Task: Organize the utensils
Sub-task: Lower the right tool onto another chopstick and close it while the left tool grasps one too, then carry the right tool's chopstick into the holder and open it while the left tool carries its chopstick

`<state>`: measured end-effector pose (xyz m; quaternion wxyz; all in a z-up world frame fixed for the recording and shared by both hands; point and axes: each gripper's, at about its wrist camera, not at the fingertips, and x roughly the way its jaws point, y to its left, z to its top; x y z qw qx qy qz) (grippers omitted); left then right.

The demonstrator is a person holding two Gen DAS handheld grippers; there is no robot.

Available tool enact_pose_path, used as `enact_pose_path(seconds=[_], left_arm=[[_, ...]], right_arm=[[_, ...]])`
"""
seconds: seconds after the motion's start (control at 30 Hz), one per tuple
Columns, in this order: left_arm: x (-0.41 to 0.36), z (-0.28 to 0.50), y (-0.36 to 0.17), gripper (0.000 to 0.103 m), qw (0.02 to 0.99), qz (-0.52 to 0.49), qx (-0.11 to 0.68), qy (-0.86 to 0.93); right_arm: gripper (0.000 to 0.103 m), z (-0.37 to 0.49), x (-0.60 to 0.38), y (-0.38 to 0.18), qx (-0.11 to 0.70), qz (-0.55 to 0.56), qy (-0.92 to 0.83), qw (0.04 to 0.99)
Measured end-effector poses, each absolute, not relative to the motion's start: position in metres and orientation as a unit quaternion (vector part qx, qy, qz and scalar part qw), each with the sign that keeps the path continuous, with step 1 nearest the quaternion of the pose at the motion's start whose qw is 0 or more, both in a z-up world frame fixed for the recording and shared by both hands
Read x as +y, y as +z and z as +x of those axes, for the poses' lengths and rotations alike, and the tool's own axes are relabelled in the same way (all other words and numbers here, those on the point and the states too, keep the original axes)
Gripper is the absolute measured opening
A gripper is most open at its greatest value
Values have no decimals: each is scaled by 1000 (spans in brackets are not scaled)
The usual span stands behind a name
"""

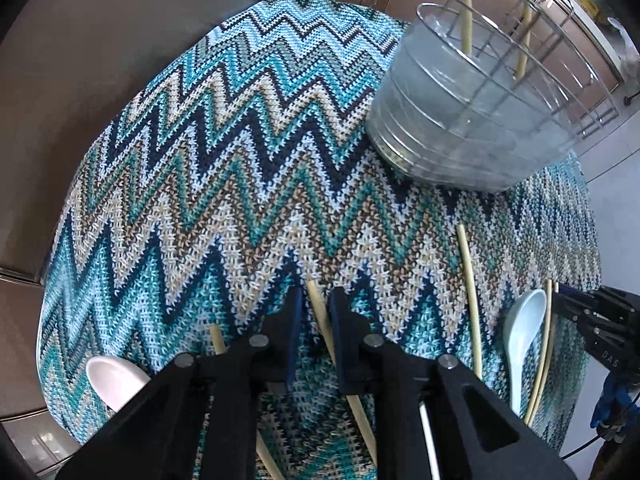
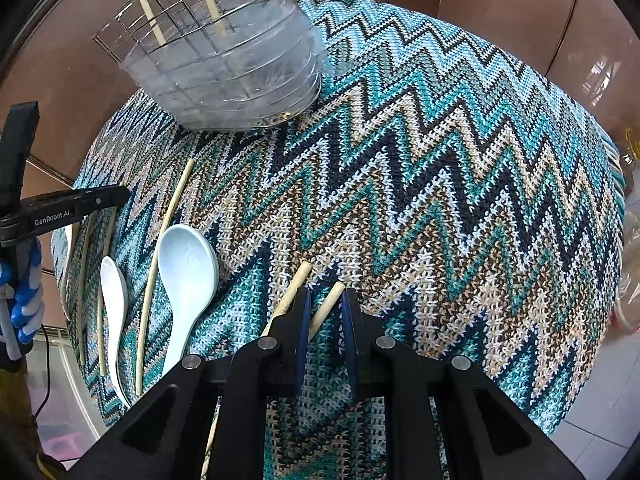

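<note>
My left gripper (image 1: 316, 306) points down at the zigzag mat (image 1: 240, 160), shut on a bamboo chopstick (image 1: 322, 316) that lies on it. A white spoon (image 1: 112, 380) sits left of it. To its right lie another chopstick (image 1: 470, 292) and a pale blue spoon (image 1: 524, 320). My right gripper (image 2: 326, 302) is shut on a chopstick (image 2: 332, 294), with a second chopstick (image 2: 298, 280) just outside its left finger. The wire holder with a clear cup (image 2: 240, 68) stands at the mat's far edge with two chopsticks upright in it. The left gripper (image 2: 118, 194) also shows at the left edge of the right wrist view.
Left of my right gripper lie a large pale blue spoon (image 2: 188, 268), a smaller white spoon (image 2: 114, 292) and several loose chopsticks (image 2: 168, 236). A gloved hand (image 2: 24, 288) holds the left gripper. A plastic bottle (image 2: 628, 248) stands past the mat's right edge. Brown tabletop surrounds the mat.
</note>
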<state>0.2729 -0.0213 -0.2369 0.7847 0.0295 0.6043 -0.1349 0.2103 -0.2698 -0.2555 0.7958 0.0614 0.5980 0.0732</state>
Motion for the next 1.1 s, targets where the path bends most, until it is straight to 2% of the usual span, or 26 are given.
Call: enact_pose_path(seconds=[0.2,0.67,1.1], left_arm=[[-20,267,-234,5,790,15,598,-136],[20,225,-184,5,842,-23,519,-143],[19,181,-136,5,881,-19,450,-142]], right_arm=[[12,208,-279,-256,589,94,74,799],[10,168,-292,-216,530,115,91,835],[9,115,-306,-163,471,110,89,871]])
